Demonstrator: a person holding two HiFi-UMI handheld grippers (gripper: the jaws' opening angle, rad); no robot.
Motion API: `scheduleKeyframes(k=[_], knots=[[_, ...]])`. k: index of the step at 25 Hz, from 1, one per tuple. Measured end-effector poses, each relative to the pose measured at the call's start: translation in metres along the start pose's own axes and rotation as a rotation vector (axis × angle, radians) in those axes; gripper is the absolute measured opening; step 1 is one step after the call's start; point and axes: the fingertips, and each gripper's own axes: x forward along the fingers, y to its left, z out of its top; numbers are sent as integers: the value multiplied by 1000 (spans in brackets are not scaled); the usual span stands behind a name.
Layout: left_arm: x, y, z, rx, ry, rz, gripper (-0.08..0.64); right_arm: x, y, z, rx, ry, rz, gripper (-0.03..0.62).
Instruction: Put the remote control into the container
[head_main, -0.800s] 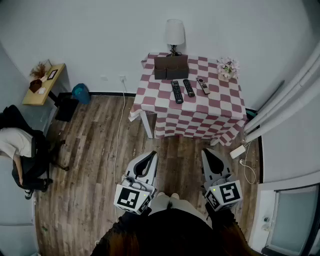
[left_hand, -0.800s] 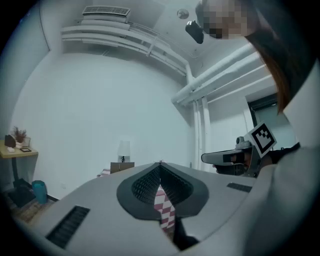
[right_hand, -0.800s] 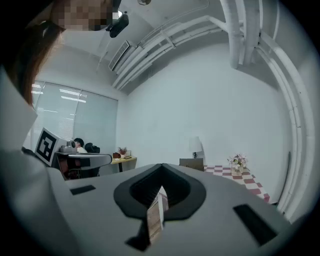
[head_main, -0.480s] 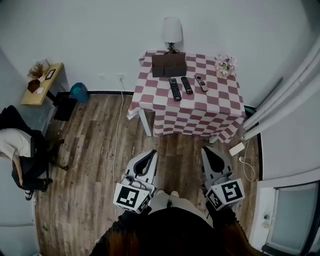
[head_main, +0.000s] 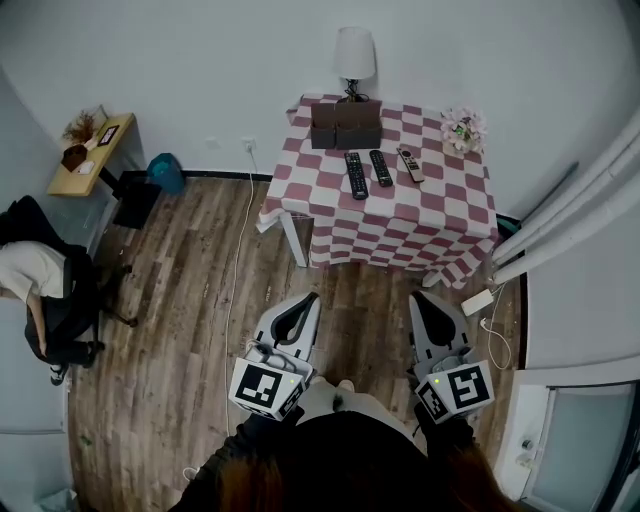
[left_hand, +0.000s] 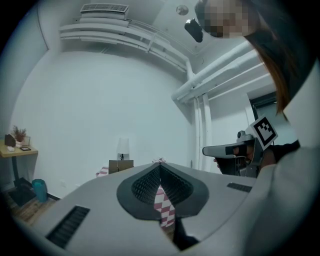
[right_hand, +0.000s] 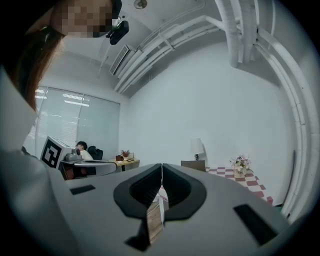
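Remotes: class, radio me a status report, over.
Left gripper, right gripper shut, empty, short of table. Three remotes lie before the box. Nothing blocking.

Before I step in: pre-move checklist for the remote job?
1. Target visible: three remotes lie on the table, in front of the container: ok.
2. Which one to take: cannot tell.
3. Container's top open: cannot tell from here.
4. Hands free: left gripper and right gripper hold nothing: ok.
5. Jaws ready to grasp: both shut: not ok.
6. In reach: both grippers hang over the floor, well short of the table: not ok.
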Motion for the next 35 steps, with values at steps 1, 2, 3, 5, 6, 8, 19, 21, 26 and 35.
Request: scheduleKeyframes(k=[1, 2, 3, 5, 6, 8, 19, 21, 26, 35], knots=[[2, 0, -1, -2, 0, 6, 6, 1, -3, 0, -1, 1, 6, 17], [5, -1, -1, -3, -2, 12, 6, 2, -6, -1, -2, 2, 11, 17], [7, 0, -1, -3, -3, 18, 6, 4, -10, -1, -2, 3, 15, 16], [11, 2, -1, -7, -1, 33, 6, 7, -16, -2, 1, 4, 23, 17], [14, 3, -2, -11, 0, 40, 8, 8, -19, -2, 4, 6, 26, 17], [19, 6, -2, -10, -2, 51, 6, 11, -26, -5, 10, 14, 28, 17], [70, 44, -5, -18, -14, 75, 6, 64, -61, -6, 15, 27, 36, 17], [81, 55, -3, -20, -19, 71, 6, 78, -64, -5, 11, 31, 38, 17], [114, 89, 8, -15, -30, 58, 6, 119, -72, 5, 3, 33, 46, 17], [165, 142, 20, -5, -37, 17, 6, 189, -92, 11, 5, 36, 22, 17]])
